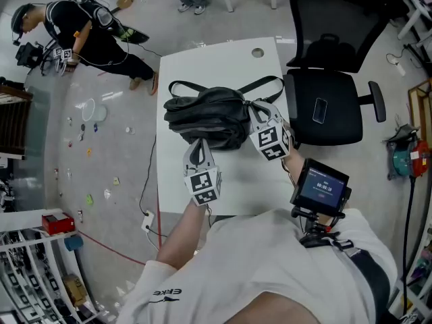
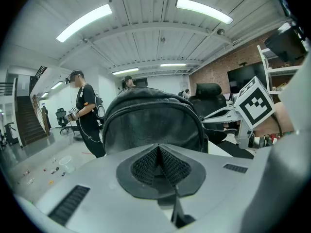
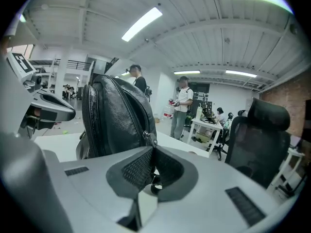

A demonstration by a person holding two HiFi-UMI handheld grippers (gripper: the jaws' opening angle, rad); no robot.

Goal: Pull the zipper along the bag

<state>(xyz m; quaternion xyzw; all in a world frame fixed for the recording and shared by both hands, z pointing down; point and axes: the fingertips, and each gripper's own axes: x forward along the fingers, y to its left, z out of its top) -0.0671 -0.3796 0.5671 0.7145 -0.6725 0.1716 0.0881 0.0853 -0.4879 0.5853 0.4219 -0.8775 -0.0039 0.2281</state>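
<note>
Since the right tool [image 3: 152, 152] is clamped on the zipper pull [image 3: 154, 181], with the slider [image 3: 147, 136] right at its tips, the right hand is the one on the job. Target is the black backpack [image 1: 206, 113], lying on its side on the white bench [image 1: 223, 59], directly ahead of both tools. From the slider the zipper track [image 3: 134, 114] climbs up and away from the right tool, then arcs over the bag's top toward the side where the left tool [image 2: 159, 148] sits. I'd expect the pull to follow that curve, not a straight line. That left tool is closed too, tips at the bag's near edge; can't tell if it pinches fabric. Probably the brace.
</note>
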